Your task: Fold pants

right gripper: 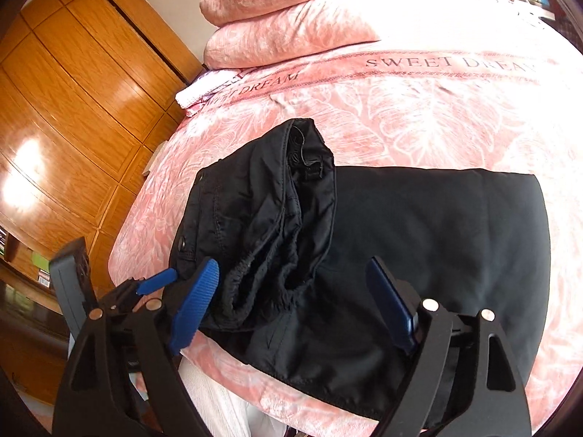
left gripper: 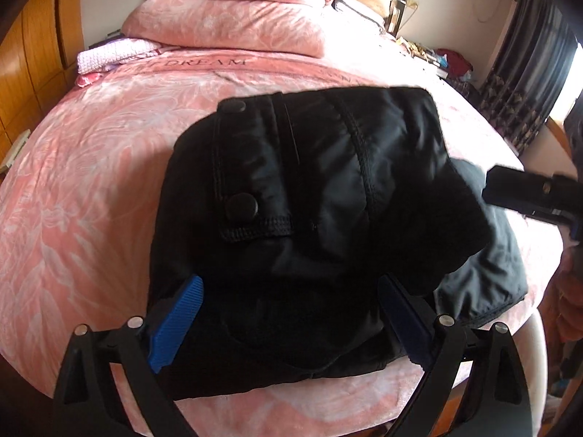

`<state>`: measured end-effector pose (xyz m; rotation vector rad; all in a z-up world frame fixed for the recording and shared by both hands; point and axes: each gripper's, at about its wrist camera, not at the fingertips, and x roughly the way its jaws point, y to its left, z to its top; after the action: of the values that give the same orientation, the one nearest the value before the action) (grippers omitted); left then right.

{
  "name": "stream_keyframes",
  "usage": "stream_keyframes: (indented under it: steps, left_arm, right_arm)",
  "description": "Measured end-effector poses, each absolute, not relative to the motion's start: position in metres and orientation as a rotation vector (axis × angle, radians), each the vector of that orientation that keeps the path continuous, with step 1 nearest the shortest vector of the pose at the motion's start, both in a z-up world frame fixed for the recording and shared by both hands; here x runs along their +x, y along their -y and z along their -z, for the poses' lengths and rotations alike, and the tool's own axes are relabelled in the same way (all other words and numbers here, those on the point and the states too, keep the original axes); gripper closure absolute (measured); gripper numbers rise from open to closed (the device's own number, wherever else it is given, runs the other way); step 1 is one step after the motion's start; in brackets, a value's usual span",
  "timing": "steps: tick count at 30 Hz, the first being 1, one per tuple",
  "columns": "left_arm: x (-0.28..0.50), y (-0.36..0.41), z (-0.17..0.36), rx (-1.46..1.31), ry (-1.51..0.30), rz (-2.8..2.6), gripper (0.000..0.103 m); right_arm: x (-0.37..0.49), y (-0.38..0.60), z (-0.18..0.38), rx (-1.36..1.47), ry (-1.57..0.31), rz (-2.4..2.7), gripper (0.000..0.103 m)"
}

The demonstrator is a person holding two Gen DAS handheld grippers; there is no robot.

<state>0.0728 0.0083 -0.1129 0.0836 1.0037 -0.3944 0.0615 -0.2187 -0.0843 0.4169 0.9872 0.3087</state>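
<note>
While the black pants (right gripper: 419, 255) lie partly folded near the front edge of the pink bed (right gripper: 419, 116), the left hand-held gripper (left gripper: 289, 322) hovers with its jaws spread apart over the waistband end, grasping nothing. The right hand-held gripper (right gripper: 293, 309) is likewise released, jaws wide above the bunched waistband. Pillows (left gripper: 226, 18) are stacked at the bed's far edge.

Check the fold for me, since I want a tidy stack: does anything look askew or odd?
Yes. The black pants on the pink bedspread are folded unevenly: the waistband end sits bunched and gaping open on top rather than flat. Both grippers, left and right, are open, gripping nothing.
</note>
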Motion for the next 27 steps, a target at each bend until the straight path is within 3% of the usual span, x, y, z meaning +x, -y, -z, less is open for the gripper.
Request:
stream_keyframes:
  steps: [4, 12, 15, 17, 19, 27]
  left_arm:
    - [0.066, 0.004, 0.123, 0.146, -0.995, 0.399, 0.004]
    - [0.064, -0.037, 0.099, -0.033, -0.978, 0.371, 0.004]
    - [0.067, -0.047, 0.099, -0.037, -0.982, 0.340, 0.004]
    - [0.071, -0.050, 0.102, -0.056, -0.997, 0.326, 0.004]
    - [0.073, -0.053, 0.105, -0.085, -1.015, 0.325, 0.004]
    - [0.074, -0.065, 0.100, -0.160, -1.006, 0.312, 0.004]
  right_arm:
    - [0.076, 0.215, 0.098, 0.431, -1.046, -0.287, 0.020]
    - [0.084, 0.207, 0.117, 0.417, -1.086, -0.302, 0.020]
    - [0.088, 0.199, 0.123, 0.394, -1.100, -0.307, 0.035]
    - [0.090, 0.196, 0.127, 0.409, -1.109, -0.326, 0.063]
    - [0.089, 0.193, 0.127, 0.396, -1.100, -0.323, 0.074]
    - [0.079, 0.192, 0.105, 0.371, -1.034, -0.347, 0.082]
